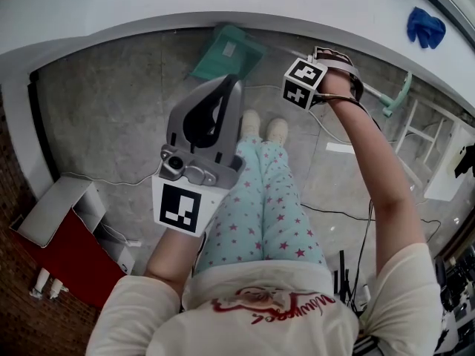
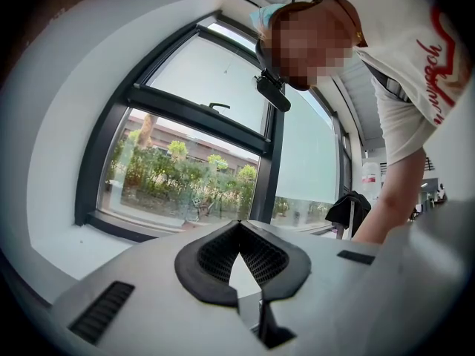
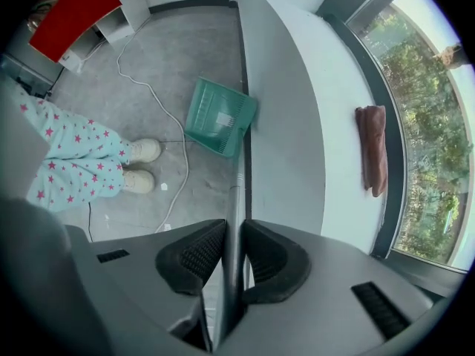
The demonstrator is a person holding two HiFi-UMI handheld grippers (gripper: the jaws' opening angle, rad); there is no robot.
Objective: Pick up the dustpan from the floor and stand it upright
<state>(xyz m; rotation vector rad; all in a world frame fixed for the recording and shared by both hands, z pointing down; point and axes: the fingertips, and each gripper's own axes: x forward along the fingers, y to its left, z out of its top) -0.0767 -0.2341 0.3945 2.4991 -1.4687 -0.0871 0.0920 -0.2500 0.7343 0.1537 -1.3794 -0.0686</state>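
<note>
1. The left tool (image 1: 226, 87) is sitting closest, pointing level toward a window. Its pad tips are meeting with nothing between them.
2. The right tool (image 3: 235, 232) is pointing steeply down, and its pads are pressing on the thin grey handle (image 3: 236, 199) of the dustpan.
3. The green dustpan (image 3: 221, 127) is tilting at the handle's far end, low by the concrete floor (image 1: 111, 110). It is lying just beside the foot of the white wall (image 3: 278, 139), ahead of the person's shoes (image 1: 265, 128). I cannot tell whether it is touching the floor.

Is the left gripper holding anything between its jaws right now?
No, the left gripper has its jaws closed tip to tip with nothing between them, and only the window shows beyond.
</note>
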